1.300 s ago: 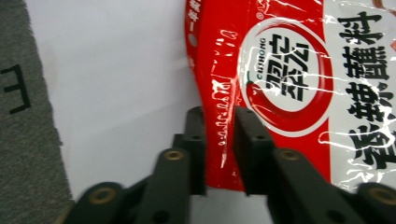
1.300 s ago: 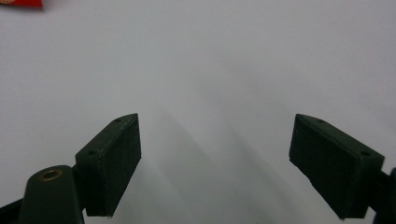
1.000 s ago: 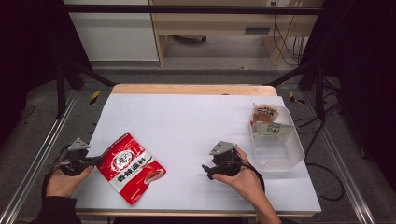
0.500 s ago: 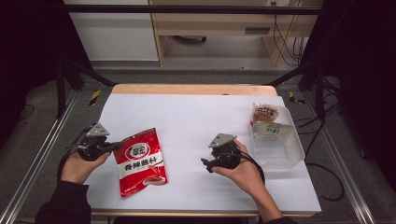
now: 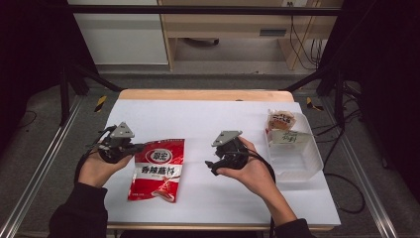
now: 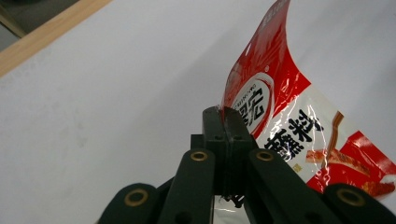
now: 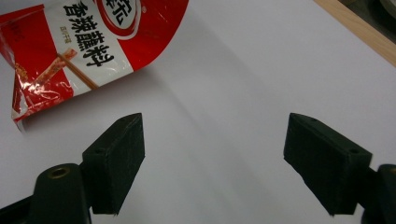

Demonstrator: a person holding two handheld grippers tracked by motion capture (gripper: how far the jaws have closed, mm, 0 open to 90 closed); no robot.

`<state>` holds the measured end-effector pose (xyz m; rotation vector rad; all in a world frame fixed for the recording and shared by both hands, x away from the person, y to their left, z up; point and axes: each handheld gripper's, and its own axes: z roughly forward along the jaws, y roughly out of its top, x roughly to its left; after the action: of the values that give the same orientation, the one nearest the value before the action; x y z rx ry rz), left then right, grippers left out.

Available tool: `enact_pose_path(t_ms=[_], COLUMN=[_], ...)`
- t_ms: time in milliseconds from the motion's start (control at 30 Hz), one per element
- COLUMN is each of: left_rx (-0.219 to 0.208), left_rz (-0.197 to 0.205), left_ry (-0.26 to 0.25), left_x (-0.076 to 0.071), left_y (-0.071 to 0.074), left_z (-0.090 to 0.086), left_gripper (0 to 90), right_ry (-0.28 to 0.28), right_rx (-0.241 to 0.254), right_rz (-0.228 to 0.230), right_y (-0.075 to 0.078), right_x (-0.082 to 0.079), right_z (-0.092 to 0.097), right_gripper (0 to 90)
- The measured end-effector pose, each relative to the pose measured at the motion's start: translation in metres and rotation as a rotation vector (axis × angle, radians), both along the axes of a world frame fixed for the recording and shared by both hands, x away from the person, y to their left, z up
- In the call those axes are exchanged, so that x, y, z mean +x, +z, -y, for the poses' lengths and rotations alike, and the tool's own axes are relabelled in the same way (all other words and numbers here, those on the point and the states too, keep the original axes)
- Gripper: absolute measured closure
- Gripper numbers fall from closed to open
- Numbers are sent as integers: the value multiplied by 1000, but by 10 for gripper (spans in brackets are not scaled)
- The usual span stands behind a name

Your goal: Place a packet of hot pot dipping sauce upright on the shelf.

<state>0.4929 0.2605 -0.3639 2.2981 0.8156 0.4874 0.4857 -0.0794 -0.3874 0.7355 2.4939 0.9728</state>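
On the white counter, toward its left side, lies a red sauce packet with white panels and black lettering. The left claw is clenched on the packet's upper left corner; in the left gripper view the two black jaws press together on the thin foil edge of the packet, which curls up and away from them, its far end above the white surface. The lower part of the packet rests on the counter. The right claw hangs near the counter's middle, well apart from the packet, with its jaws spread wide and nothing between them; the right gripper view looks down on bare white surface between the jaws, with the packet off to one side. At the right edge of the counter stands a clear plastic tub, with a wrapped bun at its far end.
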Motion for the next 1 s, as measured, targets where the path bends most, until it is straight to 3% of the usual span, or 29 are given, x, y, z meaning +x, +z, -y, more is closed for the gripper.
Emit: enact_pose_path(t_ms=[267, 533, 800, 1000], left_rx=[12, 21, 5, 5], left_rz=[18, 30, 56, 79], left_ry=[-26, -39, -54, -76], left_x=[0, -3, -6, -11], left_y=[12, 16, 25, 34], left_z=[11, 14, 21, 30], left_gripper=[900, 900, 900, 900], right_ry=[53, 120, 181, 228], right_rx=[-20, -44, -66, -76], right_rz=[-9, -31, -58, -113], right_y=[26, 40, 41, 41], right_x=[6, 12, 23, 32], right_z=[-16, -38, -58, -68], right_gripper=[192, 213, 257, 334])
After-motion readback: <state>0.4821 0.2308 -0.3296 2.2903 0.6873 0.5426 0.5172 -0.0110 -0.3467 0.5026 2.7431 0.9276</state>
